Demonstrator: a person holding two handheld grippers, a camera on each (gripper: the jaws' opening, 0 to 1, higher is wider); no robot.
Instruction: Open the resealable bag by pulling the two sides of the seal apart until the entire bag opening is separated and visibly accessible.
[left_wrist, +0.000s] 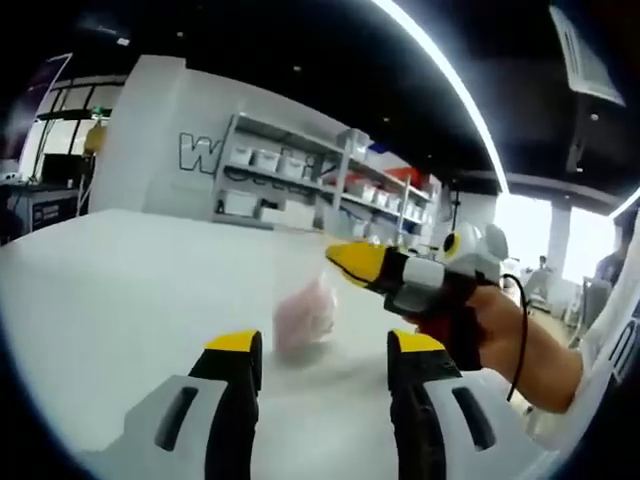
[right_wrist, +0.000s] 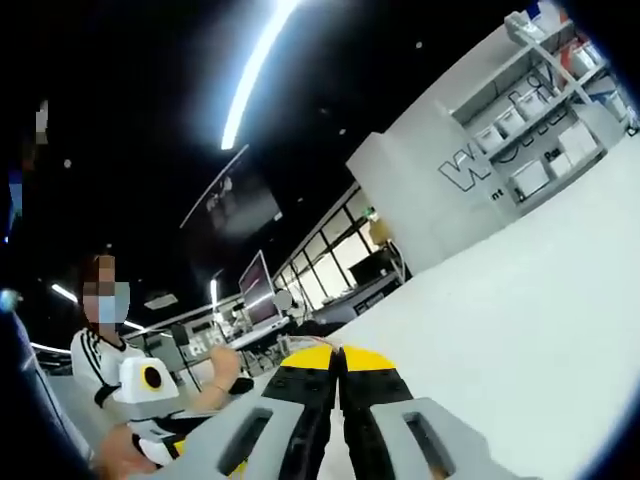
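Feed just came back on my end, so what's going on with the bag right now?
A person holds a pair of tongs in each hand over a white table. The right tongs come in from the side with jaws together at the top edge of a clear resealable bag with something pink inside, holding it upright. The left tongs are open, just short of the bag. The seal doesn't look pulled apart yet.

White table (left_wrist: 120, 290); shelving with bins (left_wrist: 320, 185); ceiling light strip (right_wrist: 255, 70).
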